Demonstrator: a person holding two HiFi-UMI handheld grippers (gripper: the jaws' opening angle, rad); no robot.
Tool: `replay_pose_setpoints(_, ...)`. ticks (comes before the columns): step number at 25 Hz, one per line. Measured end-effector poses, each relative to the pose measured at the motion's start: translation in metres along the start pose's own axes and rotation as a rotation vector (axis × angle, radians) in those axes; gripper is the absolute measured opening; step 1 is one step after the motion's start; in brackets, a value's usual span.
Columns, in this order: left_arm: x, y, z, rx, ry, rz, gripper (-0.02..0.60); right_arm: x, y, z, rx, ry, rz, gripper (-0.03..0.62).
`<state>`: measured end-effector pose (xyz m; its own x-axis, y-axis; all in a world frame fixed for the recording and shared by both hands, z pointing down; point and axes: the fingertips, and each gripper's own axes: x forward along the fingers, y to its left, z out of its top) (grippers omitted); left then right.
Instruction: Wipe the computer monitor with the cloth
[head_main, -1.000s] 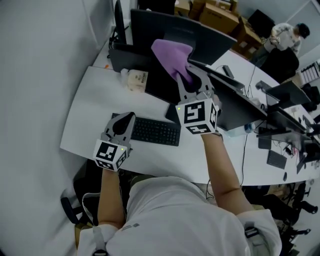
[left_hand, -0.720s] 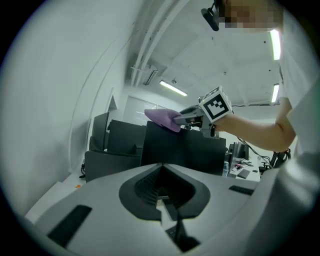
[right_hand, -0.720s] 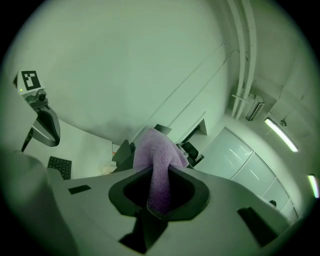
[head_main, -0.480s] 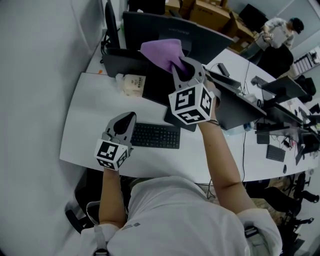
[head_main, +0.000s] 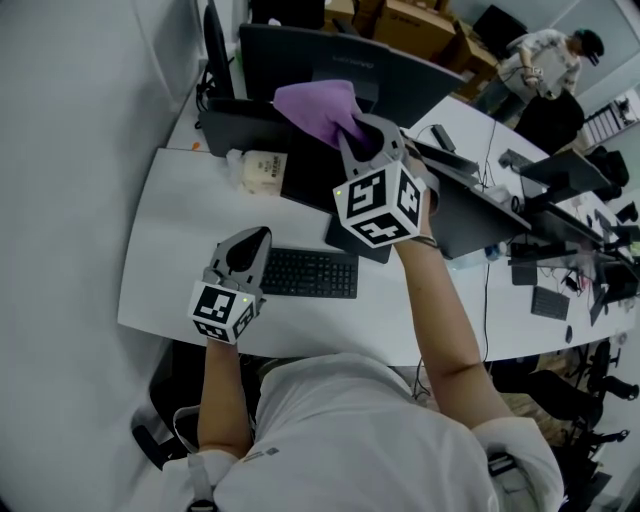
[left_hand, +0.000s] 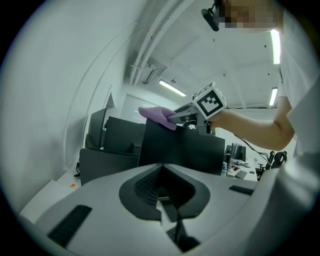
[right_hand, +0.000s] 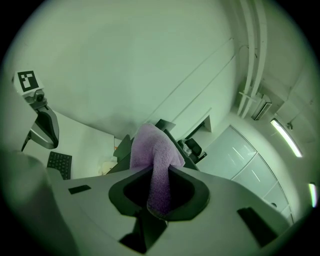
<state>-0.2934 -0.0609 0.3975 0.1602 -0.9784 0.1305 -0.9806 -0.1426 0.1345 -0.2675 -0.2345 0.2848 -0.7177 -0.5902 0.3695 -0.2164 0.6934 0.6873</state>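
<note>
My right gripper (head_main: 360, 133) is raised over the desk and shut on a purple cloth (head_main: 316, 105). The cloth lies at the top edge of the dark monitor (head_main: 312, 172) in front of me. In the left gripper view the cloth (left_hand: 158, 115) rests over the monitor's (left_hand: 184, 150) top left corner. In the right gripper view the cloth (right_hand: 152, 152) hangs down between the jaws of the right gripper (right_hand: 160, 195). My left gripper (head_main: 250, 245) is shut and holds nothing, low over the left end of the black keyboard (head_main: 312, 272).
A tissue pack (head_main: 262, 166) lies left of the monitor. More dark monitors (head_main: 330, 55) stand behind and to the right. Cardboard boxes (head_main: 425, 22) and a person (head_main: 545, 62) are at the back right. A white wall (head_main: 70, 150) runs along the left.
My right gripper has lifted the cloth and carried it left, up to the monitor's top edge. The left gripper has stayed where it was.
</note>
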Motion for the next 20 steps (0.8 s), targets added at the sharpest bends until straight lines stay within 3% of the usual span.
replay_pose_setpoints(20, 0.014, -0.059, -0.008, 0.018, 0.034, -0.051, 0.000, -0.054, -0.026, -0.068, 0.089, 0.068, -0.021, 0.072)
